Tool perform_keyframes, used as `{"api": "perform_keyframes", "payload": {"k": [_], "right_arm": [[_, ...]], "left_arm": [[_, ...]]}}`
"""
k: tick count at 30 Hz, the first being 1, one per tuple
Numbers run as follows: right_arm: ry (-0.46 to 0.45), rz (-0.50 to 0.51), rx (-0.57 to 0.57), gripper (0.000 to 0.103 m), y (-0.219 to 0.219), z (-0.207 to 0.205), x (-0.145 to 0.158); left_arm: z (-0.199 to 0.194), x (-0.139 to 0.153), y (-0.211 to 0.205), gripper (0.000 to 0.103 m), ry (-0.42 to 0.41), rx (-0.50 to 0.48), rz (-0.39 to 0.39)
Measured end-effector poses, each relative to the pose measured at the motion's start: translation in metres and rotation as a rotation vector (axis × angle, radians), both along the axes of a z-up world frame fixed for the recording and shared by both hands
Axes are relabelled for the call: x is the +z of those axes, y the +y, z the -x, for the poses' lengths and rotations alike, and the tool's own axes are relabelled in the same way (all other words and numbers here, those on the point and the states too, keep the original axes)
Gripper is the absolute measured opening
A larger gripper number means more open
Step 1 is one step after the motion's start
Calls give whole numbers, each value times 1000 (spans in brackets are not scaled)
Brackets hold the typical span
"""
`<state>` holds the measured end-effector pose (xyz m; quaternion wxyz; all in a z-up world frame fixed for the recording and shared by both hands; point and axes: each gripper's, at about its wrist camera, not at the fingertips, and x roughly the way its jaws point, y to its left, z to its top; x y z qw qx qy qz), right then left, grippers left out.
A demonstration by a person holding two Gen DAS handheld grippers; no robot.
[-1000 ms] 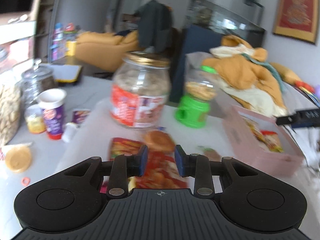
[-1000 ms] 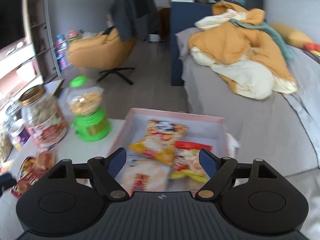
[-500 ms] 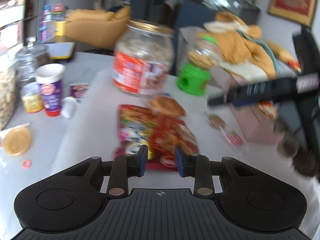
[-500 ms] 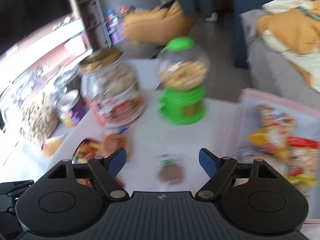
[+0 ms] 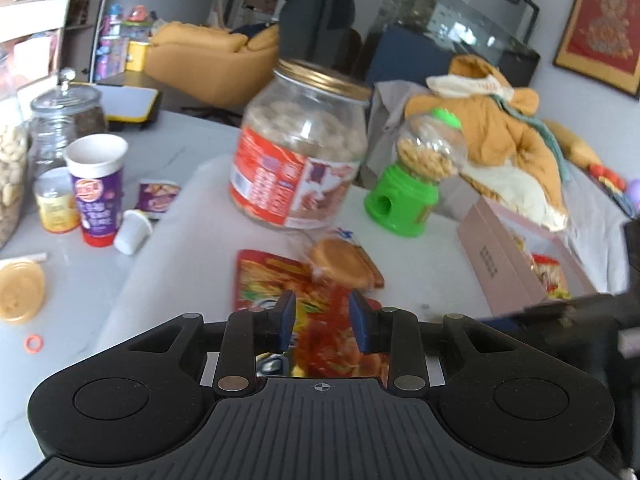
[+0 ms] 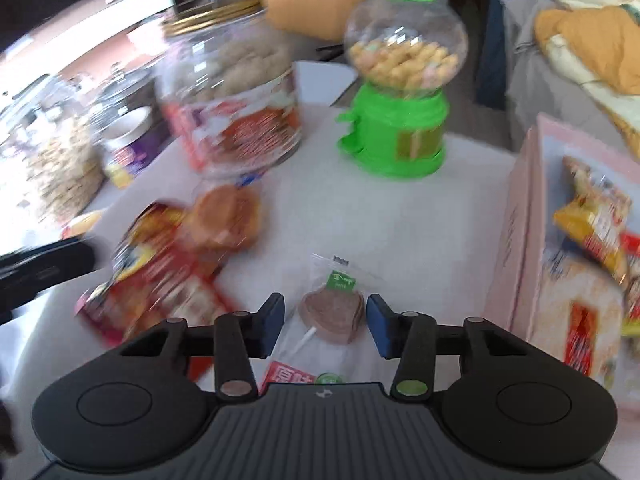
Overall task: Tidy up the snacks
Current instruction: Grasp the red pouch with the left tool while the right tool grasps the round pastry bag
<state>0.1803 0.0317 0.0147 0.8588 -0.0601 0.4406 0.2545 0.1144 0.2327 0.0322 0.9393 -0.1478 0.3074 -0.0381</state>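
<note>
Two hand-held claws hover over a pale bench crowded with snacks. The left claw [image 5: 322, 316] is clenched as far as it goes, its blue pads [image 5: 286, 319] a narrow gap apart and hanging just above a red snack packet [image 5: 276, 280] that lies flat on the bench; whether the pads touch the packet cannot be told. A round bun in clear wrap [image 5: 344, 262] rests on the packet's far end. The right claw [image 6: 325, 322] is closing, its jaws partly apart on either side of a heart-shaped brown lollipop [image 6: 332, 314] in a clear wrapper, which lies on the bench between them; the pads [image 6: 376, 326] do not press on it. The lollipop's white stick points toward the camera, beside a small red and white sachet [image 6: 288, 376] at the near edge. Toward the far side of the bench stand a large clear jar with a gold lid and red label [image 5: 298, 160], full of pale round snacks, and to its right a green candy dispenser [image 5: 404, 196] with a clear globe. At the bench's right edge sits a pink box [image 6: 516, 240], open at the top and holding several snack packets [image 6: 592, 216]. Along the left edge are a purple and white cup [image 5: 98, 192], a small yellow jar [image 5: 56, 204], a small white pod on its side [image 5: 134, 232] and a glass jar with a knobbed lid [image 5: 66, 124].
</note>
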Motion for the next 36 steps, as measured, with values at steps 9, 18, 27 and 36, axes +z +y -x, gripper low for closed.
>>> {"api": "perform_keyframes", "payload": {"k": [9,18,27,36], "right_arm": [[-57,26,81,45,-42,62,-4],[-50,-54,40,45,-74,68,1],[-105,-83,55,80,-9,27,35],[74,-67,-38,67,72,-57,6]], "left_arm": [[-12,-8,-32,35,26,-43,-132],[25,-15,-60,38,63,-196,-88],[60,-19,-39,40,68,-110,-89],[66,-23,-25,37,54,-72,-25]]}}
